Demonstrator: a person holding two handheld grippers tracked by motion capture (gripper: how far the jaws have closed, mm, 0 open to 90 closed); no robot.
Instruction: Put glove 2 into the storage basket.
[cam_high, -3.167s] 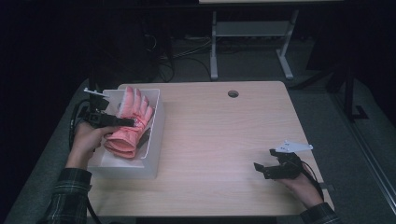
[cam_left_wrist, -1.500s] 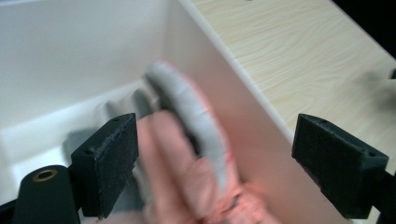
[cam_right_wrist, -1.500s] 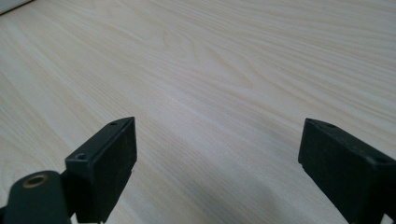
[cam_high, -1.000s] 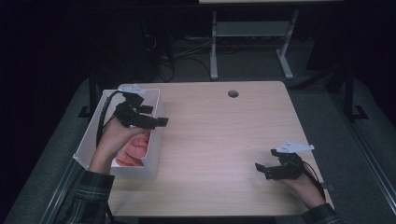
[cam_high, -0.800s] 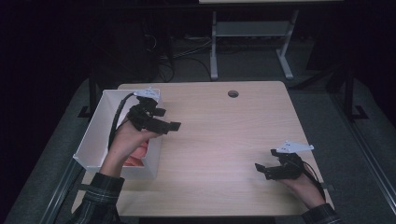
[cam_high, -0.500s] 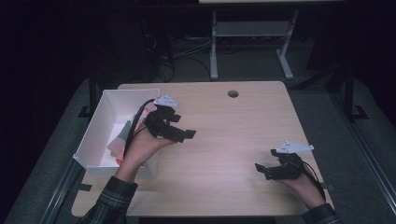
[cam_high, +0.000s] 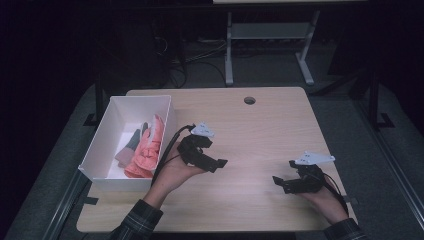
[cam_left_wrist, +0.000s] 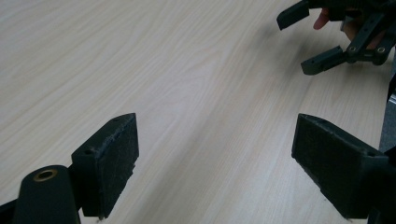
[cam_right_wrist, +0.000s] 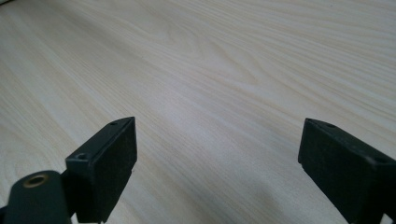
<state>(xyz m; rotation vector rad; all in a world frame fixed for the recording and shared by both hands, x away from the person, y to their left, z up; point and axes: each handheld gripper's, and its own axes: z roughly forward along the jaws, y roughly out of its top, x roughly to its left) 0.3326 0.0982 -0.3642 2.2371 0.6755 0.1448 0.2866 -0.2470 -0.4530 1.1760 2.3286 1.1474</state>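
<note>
A white bin (cam_high: 103, 150) stands at the table's left edge with pink gloves (cam_high: 148, 148) and a grey one (cam_high: 131, 142) lying inside. My left gripper (cam_high: 216, 164) hovers over the wooden table (cam_high: 260, 130) just right of the bin, open and holding nothing; in the left gripper view its pads (cam_left_wrist: 114, 158) stand wide apart over bare wood. My right gripper (cam_high: 279, 183) rests low near the front right of the table, open and empty. The right gripper (cam_left_wrist: 317, 39) also appears at the top right of the left gripper view.
A round cable hole (cam_high: 249, 100) sits near the table's far edge. A metal frame stand (cam_high: 265, 35) and loose cables lie on the dark floor beyond. Bare wood lies between the two grippers.
My left gripper has let go of the pink gloves in the bin, come out of it and moved right over the table. The right gripper has stayed put.
</note>
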